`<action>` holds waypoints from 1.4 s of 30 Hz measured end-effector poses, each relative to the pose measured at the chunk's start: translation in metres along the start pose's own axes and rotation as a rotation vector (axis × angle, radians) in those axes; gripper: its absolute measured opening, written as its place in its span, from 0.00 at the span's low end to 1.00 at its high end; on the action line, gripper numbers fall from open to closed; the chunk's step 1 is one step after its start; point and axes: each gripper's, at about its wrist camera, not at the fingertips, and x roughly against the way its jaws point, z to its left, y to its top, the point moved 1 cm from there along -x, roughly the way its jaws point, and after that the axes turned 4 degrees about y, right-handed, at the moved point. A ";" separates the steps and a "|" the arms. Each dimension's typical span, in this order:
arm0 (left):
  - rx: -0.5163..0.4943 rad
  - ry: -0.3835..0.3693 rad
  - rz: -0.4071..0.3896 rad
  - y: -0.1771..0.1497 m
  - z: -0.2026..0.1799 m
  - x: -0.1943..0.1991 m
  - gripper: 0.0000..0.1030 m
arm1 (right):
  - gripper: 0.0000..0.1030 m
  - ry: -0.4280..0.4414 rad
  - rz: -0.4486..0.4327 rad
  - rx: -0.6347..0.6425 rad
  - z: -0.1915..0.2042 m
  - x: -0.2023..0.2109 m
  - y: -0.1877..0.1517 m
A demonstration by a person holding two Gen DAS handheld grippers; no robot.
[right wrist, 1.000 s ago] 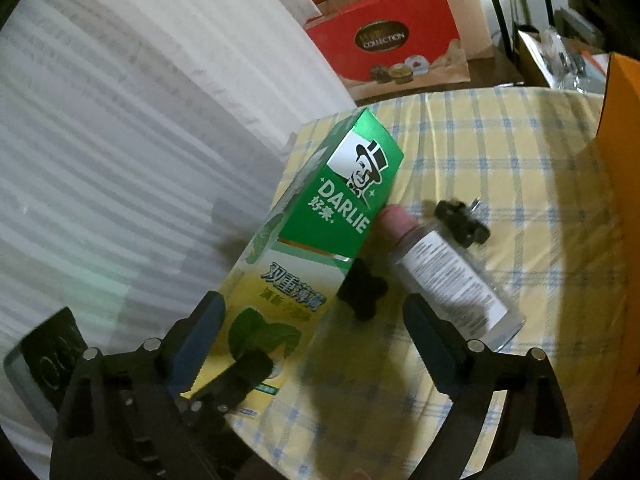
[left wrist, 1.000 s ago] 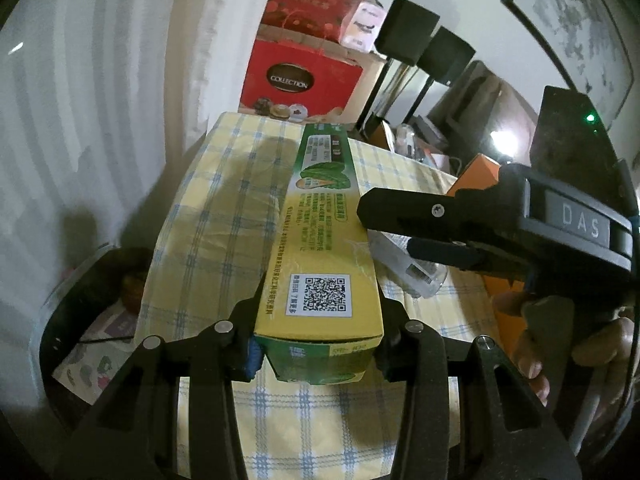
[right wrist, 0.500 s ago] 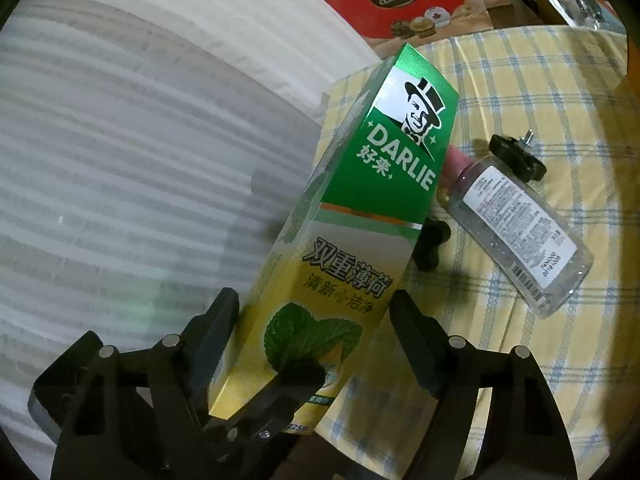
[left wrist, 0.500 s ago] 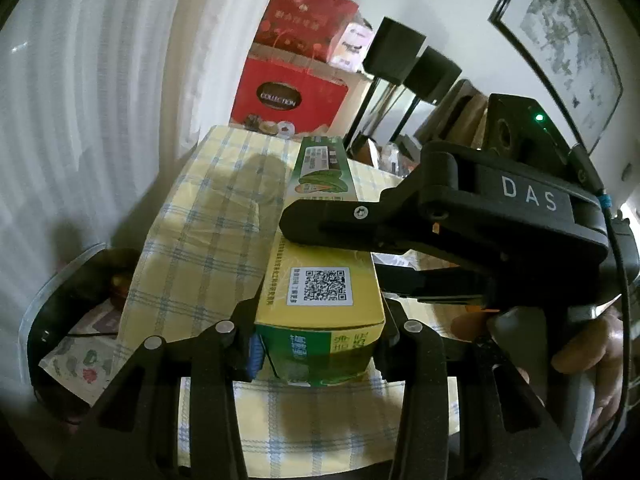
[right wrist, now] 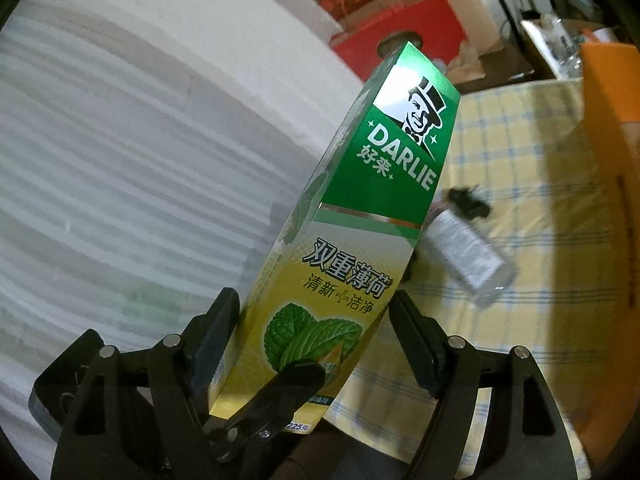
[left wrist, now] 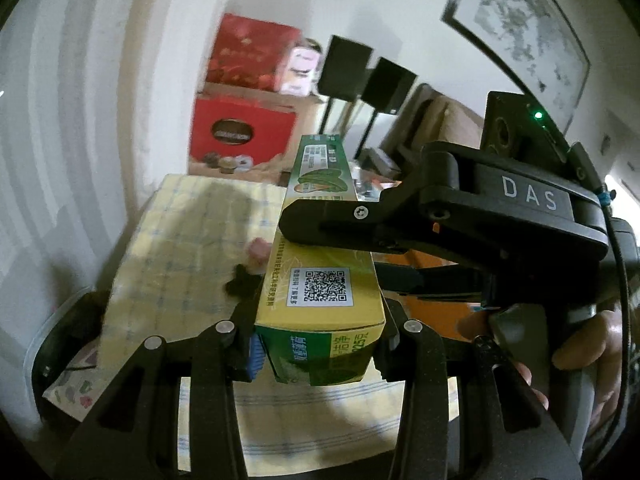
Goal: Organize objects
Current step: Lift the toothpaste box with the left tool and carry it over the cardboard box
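Note:
A green and yellow Darlie toothpaste box (right wrist: 360,240) hangs tilted above the checked tablecloth (right wrist: 540,200). My left gripper (left wrist: 320,340) is shut on its near end, pads pressing both narrow sides. One of its fingers (right wrist: 288,380) shows across the box's bottom in the right wrist view. My right gripper (right wrist: 312,320) stands around the box's lower part. Its left pad is at the edge and a thin gap shows at its right pad. In the left wrist view the right gripper (left wrist: 340,252) reaches in from the right, one finger over the box.
A clear bottle (right wrist: 464,256) with a black pump cap lies on the cloth beyond the box. An orange box (right wrist: 608,120) stands at the right. Red gift boxes (left wrist: 240,136) are stacked past the table's far end. A white curtain fills the left. A hand (left wrist: 580,348) holds the right gripper.
The box has risen off the table and tipped up in my left gripper. My right gripper has come in from the right around it, and its jaws have narrowed.

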 end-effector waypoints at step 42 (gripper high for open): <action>-0.402 -0.306 0.289 -0.026 -0.223 -0.116 0.38 | 0.75 -0.181 -0.309 -0.362 -0.180 0.202 -0.022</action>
